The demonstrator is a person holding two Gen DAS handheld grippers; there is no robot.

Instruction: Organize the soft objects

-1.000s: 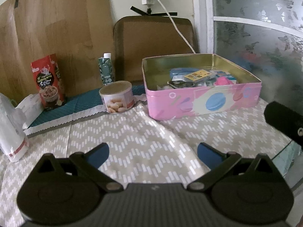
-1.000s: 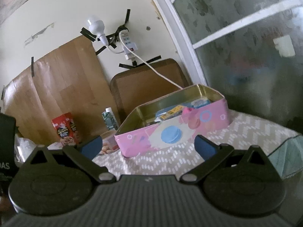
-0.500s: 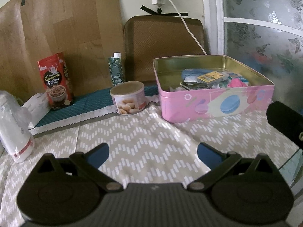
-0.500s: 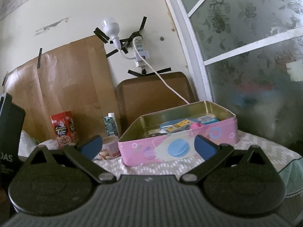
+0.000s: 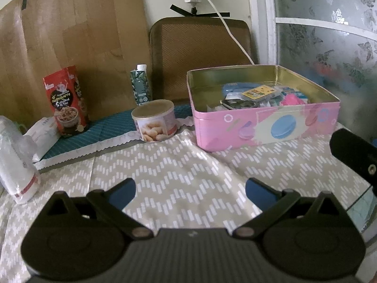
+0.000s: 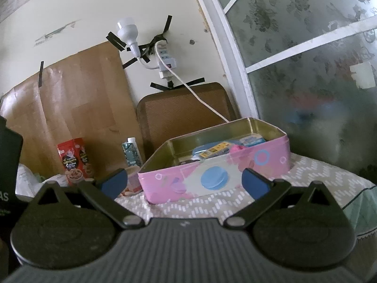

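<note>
One pink tin (image 5: 266,127), lidless and filled with small packets, is seen on the desk's patterned cloth (image 5: 169,176). Beside it are set one snack can (image 5: 154,123), one green carton (image 5: 140,86) and one red pouch (image 5: 67,102). Both the left gripper (image 5: 190,188) and the right gripper (image 6: 185,180) are held spread wide, with nothing grasped.

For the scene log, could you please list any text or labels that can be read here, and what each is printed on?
"AS": white letters on the dark object at the left edge of the right wrist view; the rest is cut off.
Red snack pouch: print too blurred to read.
Green carton: print too small.
Round can, pink tin: pictures only, no readable words.
</note>
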